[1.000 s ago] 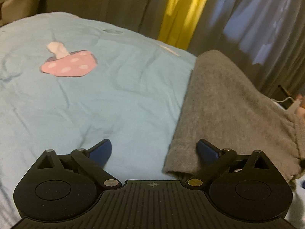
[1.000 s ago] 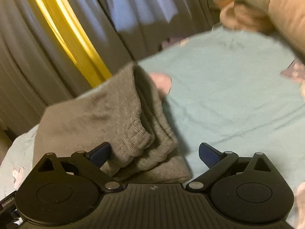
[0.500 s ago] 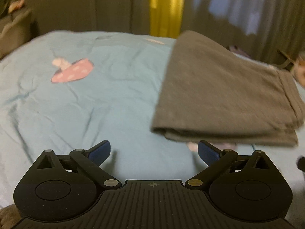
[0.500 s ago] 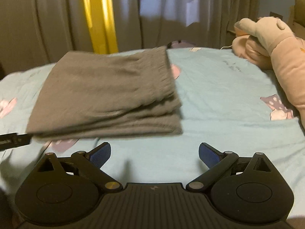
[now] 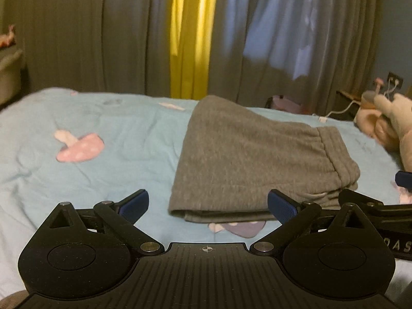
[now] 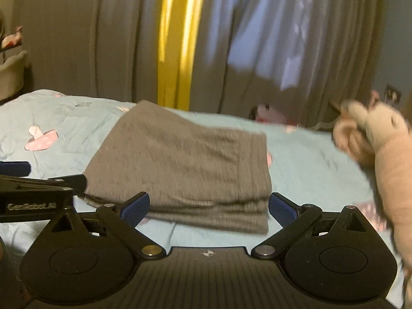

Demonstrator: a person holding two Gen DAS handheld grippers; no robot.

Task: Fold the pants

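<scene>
Both grippers, left [image 5: 208, 207] and right [image 6: 209, 207], have backed off the folded pants [image 5: 255, 159], fingers spread and empty.

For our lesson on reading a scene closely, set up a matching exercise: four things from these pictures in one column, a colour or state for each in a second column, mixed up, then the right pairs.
Things:
1. pants
2. bedspread
3. left gripper
4. curtain strip

Colour or state:
A. yellow
B. grey, folded flat
C. open, holding nothing
D. light blue with pink mushrooms

Pairs: 1-B, 2-D, 3-C, 4-A
</scene>
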